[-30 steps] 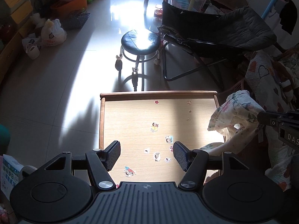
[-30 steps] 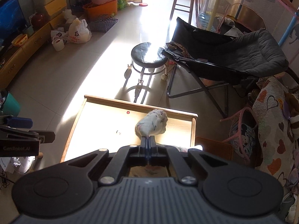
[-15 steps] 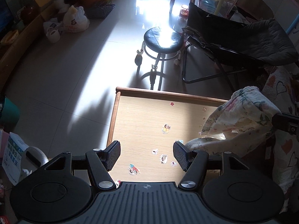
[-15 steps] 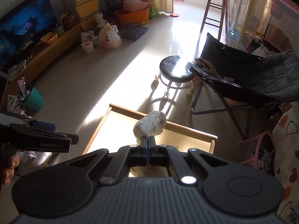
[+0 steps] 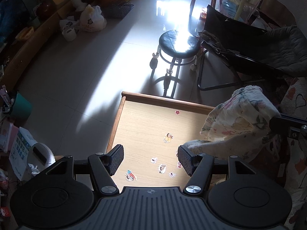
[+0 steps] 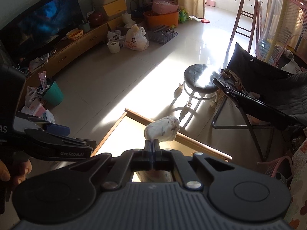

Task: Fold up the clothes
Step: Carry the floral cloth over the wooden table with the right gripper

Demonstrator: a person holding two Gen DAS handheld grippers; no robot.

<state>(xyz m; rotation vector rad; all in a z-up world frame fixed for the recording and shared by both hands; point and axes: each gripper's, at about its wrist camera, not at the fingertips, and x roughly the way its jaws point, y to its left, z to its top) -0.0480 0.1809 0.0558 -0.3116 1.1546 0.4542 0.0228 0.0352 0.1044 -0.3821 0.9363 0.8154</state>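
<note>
A white floral garment [image 5: 238, 118] hangs over the right side of the small wooden table [image 5: 145, 122], lifted at its top by my right gripper [image 6: 151, 143], which is shut on a bunched fold of the cloth [image 6: 163, 130]. The lower part of the garment trails down to the table near my left gripper's right finger. My left gripper [image 5: 149, 161] stands open above the table's near edge with nothing between its fingers. In the right wrist view, the left gripper [image 6: 63, 147] shows at the left, held by a hand.
Stickers dot the tabletop [image 5: 168, 137]. Beyond the table stand a round black stool [image 5: 178, 42] and a dark folding lounge chair [image 5: 264, 46]. A TV cabinet [image 6: 80, 44], bags and baskets line the far left. A patterned quilt [image 5: 295, 103] lies at right.
My right gripper has risen with the garment, lifting it higher above the table. My left gripper has tilted up and shifted, staying open.
</note>
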